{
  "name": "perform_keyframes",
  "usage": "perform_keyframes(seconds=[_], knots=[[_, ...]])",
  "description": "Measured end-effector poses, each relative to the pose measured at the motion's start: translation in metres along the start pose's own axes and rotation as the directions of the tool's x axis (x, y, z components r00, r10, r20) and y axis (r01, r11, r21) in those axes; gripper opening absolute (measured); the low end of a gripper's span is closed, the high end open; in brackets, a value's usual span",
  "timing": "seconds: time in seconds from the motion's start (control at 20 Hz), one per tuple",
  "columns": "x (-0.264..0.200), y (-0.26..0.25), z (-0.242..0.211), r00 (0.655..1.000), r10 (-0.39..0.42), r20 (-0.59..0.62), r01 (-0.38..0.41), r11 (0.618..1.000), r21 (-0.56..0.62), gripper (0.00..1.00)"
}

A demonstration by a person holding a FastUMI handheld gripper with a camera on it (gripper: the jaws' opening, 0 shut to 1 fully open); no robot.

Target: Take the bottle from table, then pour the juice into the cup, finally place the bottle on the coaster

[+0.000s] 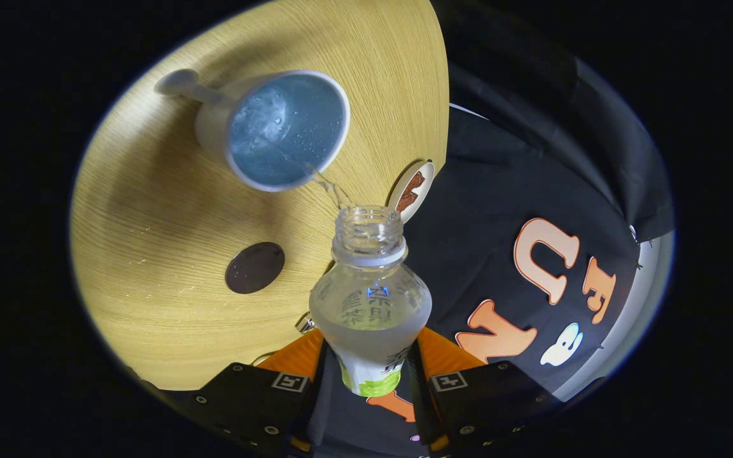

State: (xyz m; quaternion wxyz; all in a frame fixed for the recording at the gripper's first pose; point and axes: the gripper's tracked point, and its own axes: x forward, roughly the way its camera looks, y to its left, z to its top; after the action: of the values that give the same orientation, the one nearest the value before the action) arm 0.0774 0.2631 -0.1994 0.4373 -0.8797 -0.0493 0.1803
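My gripper [369, 366] is shut on a clear plastic bottle [369, 299] with a white and green label, held between both fingers. The bottle has no cap and is tilted, its open mouth [368, 219] pointing toward a white cup [277, 130] with a handle, just beyond it on the wooden table [169, 210]. A thin stream of clear liquid [328, 186] runs from the mouth over the cup's rim. The cup holds liquid with bubbles in it. A dark round coaster [254, 268] lies flat on the table beside the bottle's shoulder, nearer to me than the cup.
A white round disc with a brown pattern [412, 191] lies at the table's edge, just beyond the bottle mouth. The table ends along that edge, with black cloth beyond it. Bare wood stretches around the cup and coaster.
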Motion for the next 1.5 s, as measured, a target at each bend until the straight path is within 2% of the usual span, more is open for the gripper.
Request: perform_keyframes(seconds=[1.5], knots=[[-0.015, -0.013, 0.006, 1.0, 0.001, -0.016, -0.002, 0.994, -0.113, 0.55]])
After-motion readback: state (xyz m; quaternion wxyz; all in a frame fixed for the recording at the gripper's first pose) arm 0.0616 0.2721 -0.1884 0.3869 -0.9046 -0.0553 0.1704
